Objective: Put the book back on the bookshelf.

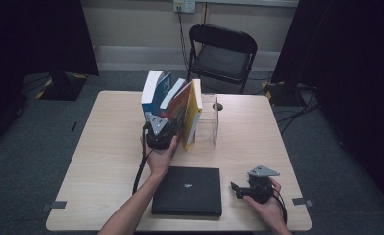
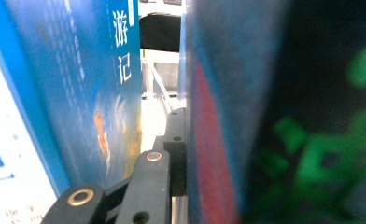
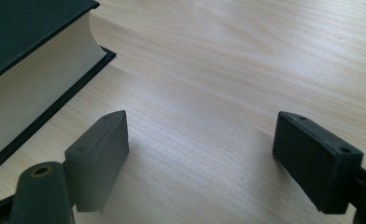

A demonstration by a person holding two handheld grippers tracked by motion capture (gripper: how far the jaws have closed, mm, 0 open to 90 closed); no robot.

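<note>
Book with orange-red cover (image 1: 179, 110): stands on edge, leaning left, second from the right in the row of upright books on the table (image 1: 107, 147). A yellow book (image 1: 194, 115) is just beside it on the right; a blue book (image 1: 161, 90) stands apart on its left. Seen close, the cover is dark blue and red (image 2: 209, 140).

Black folding chair (image 1: 222, 54), grey carpet (image 1: 28, 142), dark curtains (image 1: 347, 44)
</note>
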